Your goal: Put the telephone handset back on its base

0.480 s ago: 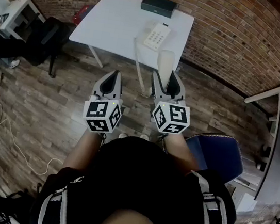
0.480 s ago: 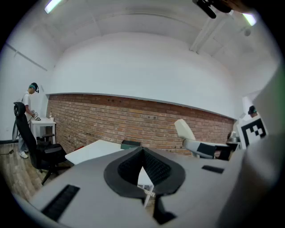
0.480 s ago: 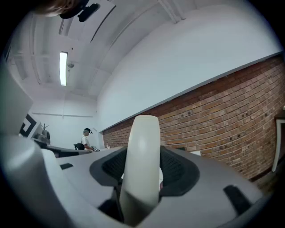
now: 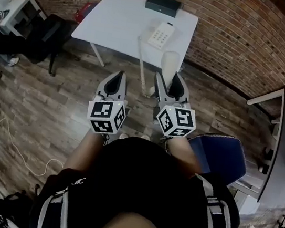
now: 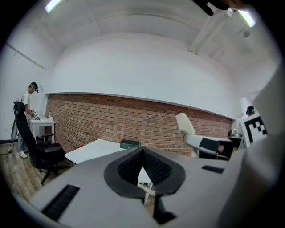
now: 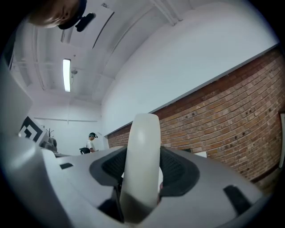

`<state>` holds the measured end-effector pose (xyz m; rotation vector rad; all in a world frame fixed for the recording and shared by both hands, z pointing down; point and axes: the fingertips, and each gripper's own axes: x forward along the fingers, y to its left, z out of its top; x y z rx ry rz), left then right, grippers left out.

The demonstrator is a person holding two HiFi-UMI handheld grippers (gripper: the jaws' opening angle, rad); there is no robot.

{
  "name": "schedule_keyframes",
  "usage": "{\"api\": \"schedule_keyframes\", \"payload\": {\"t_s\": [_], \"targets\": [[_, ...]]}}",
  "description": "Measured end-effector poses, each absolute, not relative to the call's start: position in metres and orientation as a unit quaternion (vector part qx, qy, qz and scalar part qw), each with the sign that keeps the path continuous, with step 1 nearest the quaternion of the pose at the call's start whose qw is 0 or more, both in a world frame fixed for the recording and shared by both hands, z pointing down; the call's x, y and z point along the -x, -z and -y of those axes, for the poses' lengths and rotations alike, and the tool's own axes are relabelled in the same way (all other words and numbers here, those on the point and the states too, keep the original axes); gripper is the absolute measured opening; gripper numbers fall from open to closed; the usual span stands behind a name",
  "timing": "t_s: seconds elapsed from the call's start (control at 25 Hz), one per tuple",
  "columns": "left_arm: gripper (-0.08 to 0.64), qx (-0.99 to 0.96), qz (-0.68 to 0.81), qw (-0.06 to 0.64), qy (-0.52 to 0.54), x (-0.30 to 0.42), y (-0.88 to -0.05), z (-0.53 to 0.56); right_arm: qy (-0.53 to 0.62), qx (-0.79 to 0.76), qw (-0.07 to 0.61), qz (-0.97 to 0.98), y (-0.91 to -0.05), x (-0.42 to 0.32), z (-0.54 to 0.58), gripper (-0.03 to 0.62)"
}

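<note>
Nearest to the camera, the holder's dark clothes [image 4: 141, 190] filled the lower part of the head view. Just in front of them were the two marker cubes, the left cube [image 4: 106, 116] and the right cube [image 4: 176, 121], side by side over the wooden floor [image 4: 41, 117]. A blue chair [image 4: 220, 155] stood at the right, close to the holder.

The left gripper [image 4: 118, 76] pointed toward the counter [image 4: 118, 25]. Its fingers were closed, with the tips touching each other.

The right gripper [image 4: 169, 82] was just beside it, at nearly the same height. Its fingers gripped the handset [image 4: 169, 63] from both sides. The handset was cream-coloured and stood out beyond the fingertips, nearly upright in the right gripper view. It was in the air, over the floor and at the near edge of the counter, well apart from the base [image 4: 161, 35]. A coiled cord [image 4: 141, 65] hung down at the near edge of the counter, between the two grippers in the head view.

The counter was white and stood against the brick wall [image 4: 238, 40]. The base lay on it, in the right part, with its keys up. Farther back, at the edge by the wall, lay a dark box [image 4: 162, 4].

At the far left stood a black chair [image 4: 46, 38]. In the left gripper view, another person [image 5: 27, 116] stood behind it at a small white desk [image 5: 42, 126].
</note>
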<state>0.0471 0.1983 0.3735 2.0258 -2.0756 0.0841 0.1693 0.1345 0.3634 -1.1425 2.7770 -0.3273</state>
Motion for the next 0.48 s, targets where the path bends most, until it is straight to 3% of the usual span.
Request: {"api": "schedule_keyframes", "payload": {"t_s": [0.48], "targets": [[-0.005,-0.690,0.713,0.121,-0.031,-0.069,-0.375,-0.196,0.083,0.348,0.071,-0.931,-0.354,-0.175,-0.127,0.204]]}}
